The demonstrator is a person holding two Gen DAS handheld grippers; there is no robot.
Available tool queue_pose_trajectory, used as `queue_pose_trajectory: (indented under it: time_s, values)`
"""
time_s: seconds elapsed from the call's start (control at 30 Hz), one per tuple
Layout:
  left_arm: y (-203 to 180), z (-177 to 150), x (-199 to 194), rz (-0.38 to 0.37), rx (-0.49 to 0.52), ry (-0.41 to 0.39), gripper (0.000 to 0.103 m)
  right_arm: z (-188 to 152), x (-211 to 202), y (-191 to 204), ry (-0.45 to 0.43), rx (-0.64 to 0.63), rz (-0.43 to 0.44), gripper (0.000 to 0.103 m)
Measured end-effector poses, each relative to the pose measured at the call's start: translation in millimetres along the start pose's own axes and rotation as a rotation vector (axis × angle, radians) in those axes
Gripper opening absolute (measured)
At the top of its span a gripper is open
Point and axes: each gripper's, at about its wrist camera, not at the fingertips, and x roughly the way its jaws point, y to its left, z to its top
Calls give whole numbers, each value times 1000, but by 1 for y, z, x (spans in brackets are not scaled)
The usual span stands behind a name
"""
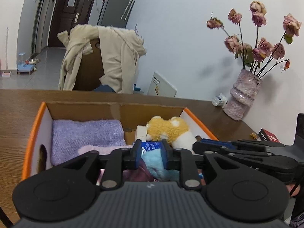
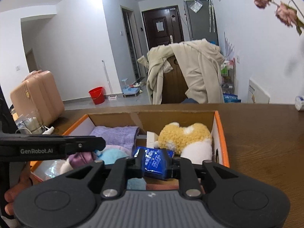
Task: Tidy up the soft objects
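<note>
Everything's rel. to the orange-rimmed box on the table. Purple towel back-left, plush dog back-right. Right gripper clamps a blue packet at the front, left gripper pinches light-blue cloth. Imo lower both w/o crushing the dog, then let go.

We are looking at a left gripper with matte black linkage arms, silver round rivets at the pivots and blue pads on its fingers. Its body is showing grey ribbed plastic flanked by two round black discs. The right gripper is showing the same build. White "GenRobot.AI" lettering is running along the left one's black side, and a bare-skinned hand is showing below it.
</note>
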Motion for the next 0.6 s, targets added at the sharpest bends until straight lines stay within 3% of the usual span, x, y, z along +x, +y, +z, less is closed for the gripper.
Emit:
queue_pose_trajectory:
  time_s: [0.17,0.27,0.4,0.5,0.53,0.6]
  values:
    - [-8,11,-45,47,32,-57,45,15,-38,4,-37,-34,-24,25]
    - [-13,16,-72,77,45,-83,52,22,-66,9,-62,-54,-45,37]
    - [-21,14,-113,152,60,-128,72,25,-104,19,-94,-82,-89,63]
    - [-28,6,-146,202,60,-192,84,23,-133,28,-125,-103,-110,72]
    - [-30,3,-154,212,58,-209,86,21,-142,32,-143,-111,-122,81]
    - [-36,-3,-171,236,69,-246,98,16,-157,37,-198,-128,-153,95]
